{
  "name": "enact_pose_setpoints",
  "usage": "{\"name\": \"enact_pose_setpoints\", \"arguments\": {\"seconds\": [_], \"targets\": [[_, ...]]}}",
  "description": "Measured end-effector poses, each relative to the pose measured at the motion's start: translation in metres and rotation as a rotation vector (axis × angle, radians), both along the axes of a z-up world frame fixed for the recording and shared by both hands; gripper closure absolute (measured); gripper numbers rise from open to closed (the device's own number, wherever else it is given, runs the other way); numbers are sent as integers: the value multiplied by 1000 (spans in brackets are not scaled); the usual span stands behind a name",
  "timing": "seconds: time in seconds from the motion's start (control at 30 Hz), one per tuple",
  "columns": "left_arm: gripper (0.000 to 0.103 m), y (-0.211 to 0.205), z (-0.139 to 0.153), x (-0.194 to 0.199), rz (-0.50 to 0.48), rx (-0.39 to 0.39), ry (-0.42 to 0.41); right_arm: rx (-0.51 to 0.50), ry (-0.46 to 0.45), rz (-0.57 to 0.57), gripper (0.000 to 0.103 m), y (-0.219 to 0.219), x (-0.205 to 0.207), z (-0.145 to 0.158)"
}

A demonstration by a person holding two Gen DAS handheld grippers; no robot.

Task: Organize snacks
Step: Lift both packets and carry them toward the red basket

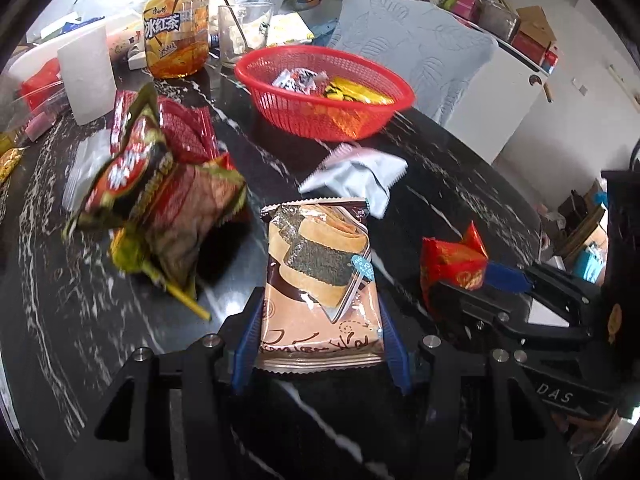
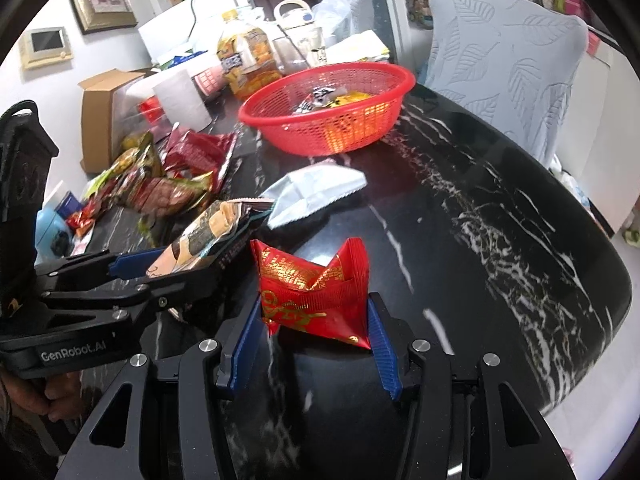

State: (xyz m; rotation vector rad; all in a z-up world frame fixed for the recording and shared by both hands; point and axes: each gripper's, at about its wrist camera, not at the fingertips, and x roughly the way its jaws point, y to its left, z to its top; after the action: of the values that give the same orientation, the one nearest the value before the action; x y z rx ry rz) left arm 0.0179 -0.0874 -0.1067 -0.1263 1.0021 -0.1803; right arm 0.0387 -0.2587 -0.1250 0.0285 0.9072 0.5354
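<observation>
My left gripper [image 1: 320, 320] is shut on a brown seaweed-roll snack packet [image 1: 320, 276], held above the black marble table [image 1: 460, 184]. My right gripper [image 2: 316, 312] is shut on a red and gold snack packet [image 2: 316, 288], also held above the table. Each gripper shows in the other's view: the right gripper [image 1: 472, 280] at the right of the left wrist view, the left gripper [image 2: 160, 268] at the left of the right wrist view. A red basket [image 1: 324, 116] [image 2: 320, 128] stands ahead with several snacks inside.
A pale blue packet [image 1: 356, 178] [image 2: 316, 192] lies between me and the basket. A pile of red and green snack bags [image 1: 160, 196] [image 2: 160, 184] lies at the left. An iced tea bottle [image 1: 176, 28], a glass [image 1: 244, 32] and a white cup [image 1: 88, 76] stand behind. A cushioned chair [image 2: 508, 64] stands beyond the table.
</observation>
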Motion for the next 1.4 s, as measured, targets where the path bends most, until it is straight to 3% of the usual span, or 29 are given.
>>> {"name": "enact_pose_setpoints", "arguments": {"seconds": [0.17, 0.5, 0.67, 0.9, 0.93, 1.03, 1.2, 1.23, 1.4], "targets": [[50, -4, -2, -14, -19, 17, 40, -9, -5, 12, 53, 1, -13, 0], [50, -10, -6, -29, -50, 49, 39, -23, 3, 55, 53, 3, -30, 0], [36, -22, -9, -22, -62, 171, 24, -30, -3, 44, 48, 3, -32, -1], [33, -13, -10, -15, -42, 137, 4, -27, -4, 12, 39, 0, -28, 0], [33, -10, -10, -16, -39, 123, -4, -31, -5, 13, 39, 1, -28, 0], [52, -10, -9, -17, -42, 146, -23, -36, -8, 14, 38, 5, -26, -1], [52, -8, -9, -16, -54, 135, -31, -81, -38, 22, 39, 16, -27, -3], [52, -7, -9, -16, -54, 128, -31, -86, -44, 25, 47, 18, -27, -3], [52, -3, -8, -17, -50, 99, -28, -105, -64, 35, 54, 22, -30, -3]]}}
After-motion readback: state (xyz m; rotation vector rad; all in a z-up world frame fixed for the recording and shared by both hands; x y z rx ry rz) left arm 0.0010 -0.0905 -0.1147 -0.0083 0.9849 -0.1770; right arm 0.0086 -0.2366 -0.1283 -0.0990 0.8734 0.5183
